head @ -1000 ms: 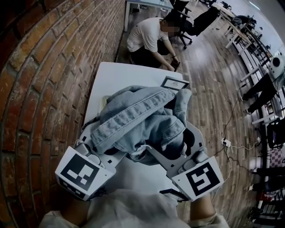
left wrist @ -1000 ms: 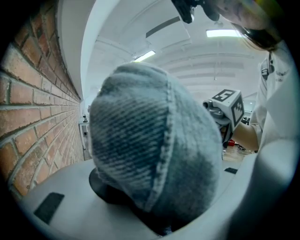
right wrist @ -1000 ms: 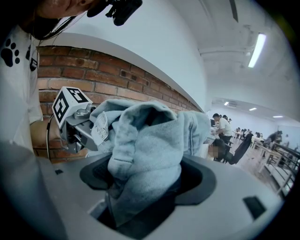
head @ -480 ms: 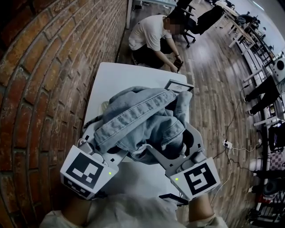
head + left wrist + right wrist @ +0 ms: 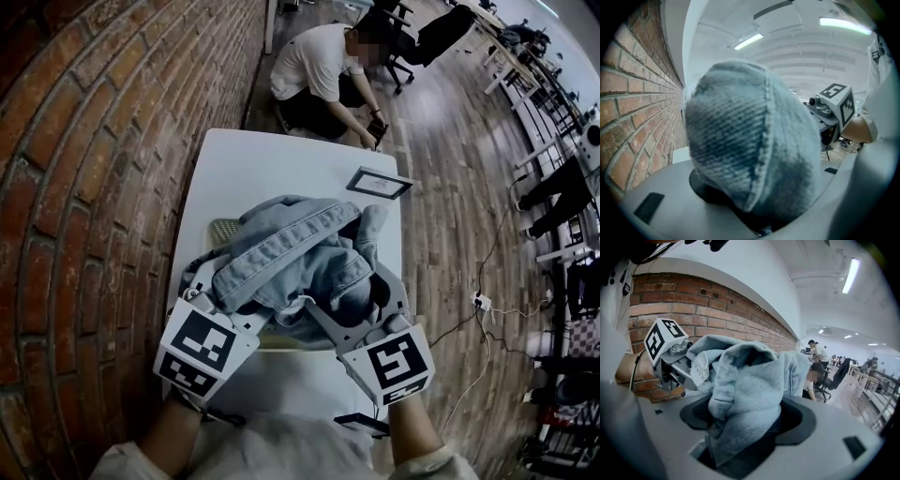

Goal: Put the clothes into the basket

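A pale blue denim jacket hangs bunched between my two grippers over the white table. My left gripper is shut on its left side, and a fold of denim fills the left gripper view between the jaws. My right gripper is shut on the right side, with cloth wedged between its jaws. Under the jacket a pale mesh basket shows only a corner of its rim at the left; the jacket hides the rest of it.
A brick wall runs along the table's left side. A dark picture frame lies at the table's far right. A person crouches on the wood floor beyond the far end. A dark flat object sits near my body.
Both grippers have come down and nearer with the jacket still in them. The basket's rim now shows at the jacket's left edge.
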Demonstrator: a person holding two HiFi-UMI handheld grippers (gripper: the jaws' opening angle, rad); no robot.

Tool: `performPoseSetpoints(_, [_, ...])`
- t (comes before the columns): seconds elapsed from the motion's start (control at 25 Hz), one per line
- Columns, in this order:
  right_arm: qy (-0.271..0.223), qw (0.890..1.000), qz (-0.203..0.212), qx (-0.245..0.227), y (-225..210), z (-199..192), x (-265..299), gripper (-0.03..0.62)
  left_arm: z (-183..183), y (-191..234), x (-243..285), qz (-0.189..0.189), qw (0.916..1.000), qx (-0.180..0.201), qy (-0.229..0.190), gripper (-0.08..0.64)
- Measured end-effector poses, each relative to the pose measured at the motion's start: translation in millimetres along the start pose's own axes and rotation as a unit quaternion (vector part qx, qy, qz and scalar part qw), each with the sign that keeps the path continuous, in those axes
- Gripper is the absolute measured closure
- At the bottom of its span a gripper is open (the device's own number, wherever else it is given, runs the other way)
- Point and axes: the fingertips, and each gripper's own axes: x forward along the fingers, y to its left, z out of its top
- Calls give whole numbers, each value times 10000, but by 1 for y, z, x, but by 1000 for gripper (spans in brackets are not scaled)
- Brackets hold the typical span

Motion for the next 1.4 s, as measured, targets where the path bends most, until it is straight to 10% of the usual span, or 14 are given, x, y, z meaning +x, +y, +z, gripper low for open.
performPoseSetpoints(1.4, [2067,9726,-25,1063,-17,-136,84,230,-126,21,100,-156,9734,-1579,1654,324])
